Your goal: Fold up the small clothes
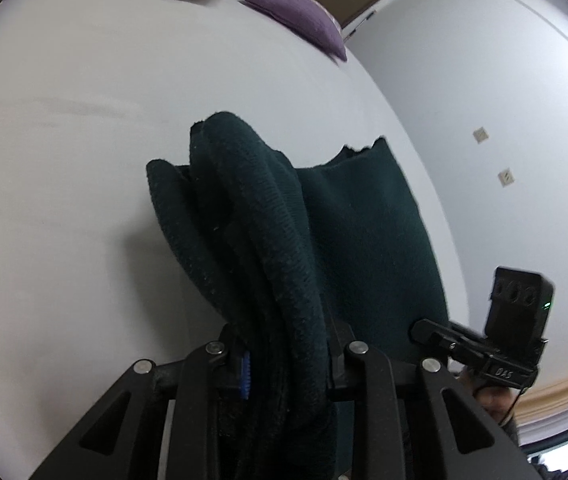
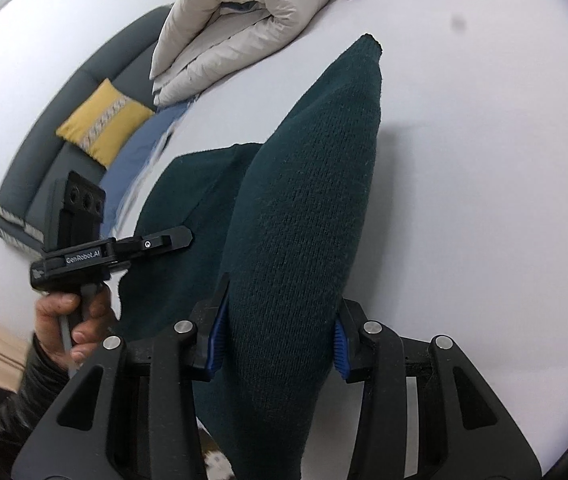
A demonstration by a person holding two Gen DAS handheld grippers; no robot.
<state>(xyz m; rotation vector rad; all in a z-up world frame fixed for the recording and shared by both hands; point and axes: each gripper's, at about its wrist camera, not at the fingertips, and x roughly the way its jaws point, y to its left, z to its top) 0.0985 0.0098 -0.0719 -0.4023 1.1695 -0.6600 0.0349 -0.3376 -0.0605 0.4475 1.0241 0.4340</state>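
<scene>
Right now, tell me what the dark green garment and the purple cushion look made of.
Dark green garment: knitted, wool-like yarn, matte; visible knit loops and slight fuzz. Purple cushion: soft woven or plush fabric, matte; too blurred to say which.

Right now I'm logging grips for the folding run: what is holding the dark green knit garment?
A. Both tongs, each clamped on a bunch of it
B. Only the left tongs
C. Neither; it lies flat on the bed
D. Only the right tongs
A: the left tongs pinch a bunched edge of the dark green knit garment, and the right tongs clamp another fold.
</scene>
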